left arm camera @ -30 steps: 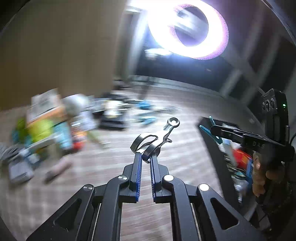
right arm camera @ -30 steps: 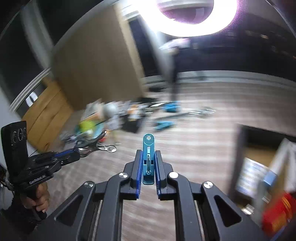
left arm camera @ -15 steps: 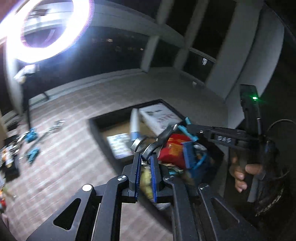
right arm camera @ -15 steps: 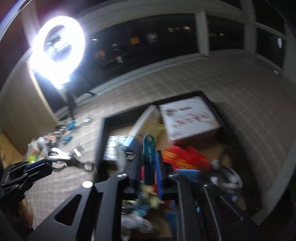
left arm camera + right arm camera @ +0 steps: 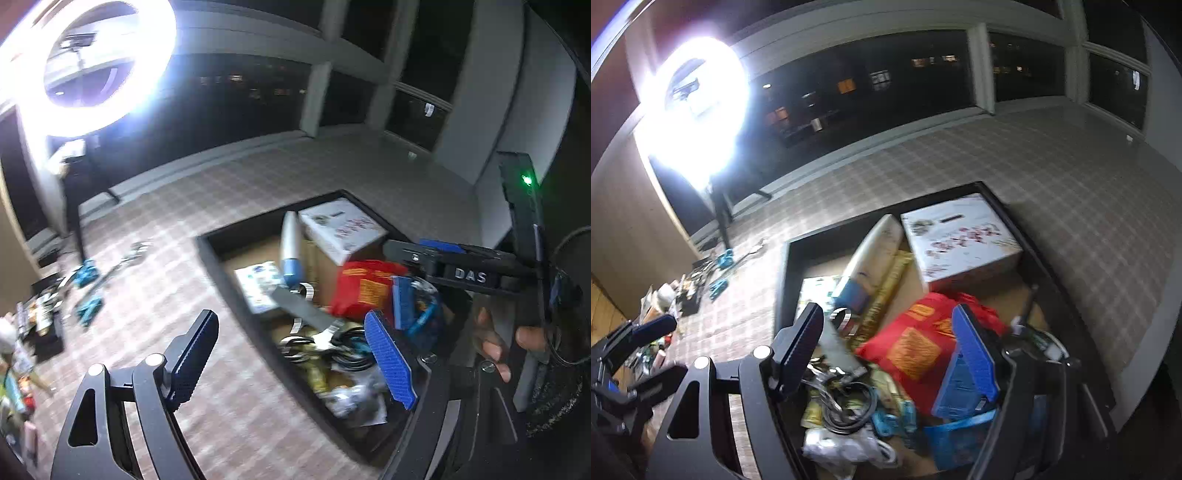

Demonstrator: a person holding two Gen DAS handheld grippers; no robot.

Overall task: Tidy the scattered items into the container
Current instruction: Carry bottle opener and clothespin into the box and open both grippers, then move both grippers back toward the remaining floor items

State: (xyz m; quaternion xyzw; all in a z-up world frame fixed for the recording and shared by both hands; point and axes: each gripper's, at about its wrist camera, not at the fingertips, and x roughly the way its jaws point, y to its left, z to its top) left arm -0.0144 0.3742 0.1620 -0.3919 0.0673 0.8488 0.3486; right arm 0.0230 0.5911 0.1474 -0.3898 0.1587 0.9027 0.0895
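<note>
Both grippers are hanging over the black container (image 5: 1015,210) now, and both have just been opening their jaws. A second ago the left gripper (image 5: 291,365) was pinching a little metal clip out over the floor by the messy pile, and the right gripper (image 5: 890,350) was pinching a small blue clip. Now the jaws of both are standing wide apart with nothing between them, so the two clips are going into the container. I am seeing a blurry shiny metal thing (image 5: 325,334) lying in the container under the left gripper, and a bit of light blue (image 5: 894,417) near the container's front edge under the right gripper, but I cannot say for sure these are the same clips. The container is already looking quite full: a white box (image 5: 960,240) is sitting at its far end, a red bag (image 5: 919,347) is lying in its middle, and a long pale tube (image 5: 871,254) is leaning beside the white box. The job is not finished, though. Over on the floor, well to the left of the container, more things are waiting (image 5: 88,291), like some blue clips and a jumbled heap further off. I am thinking the hands are needing to go back that way next and pick up two more.
</note>
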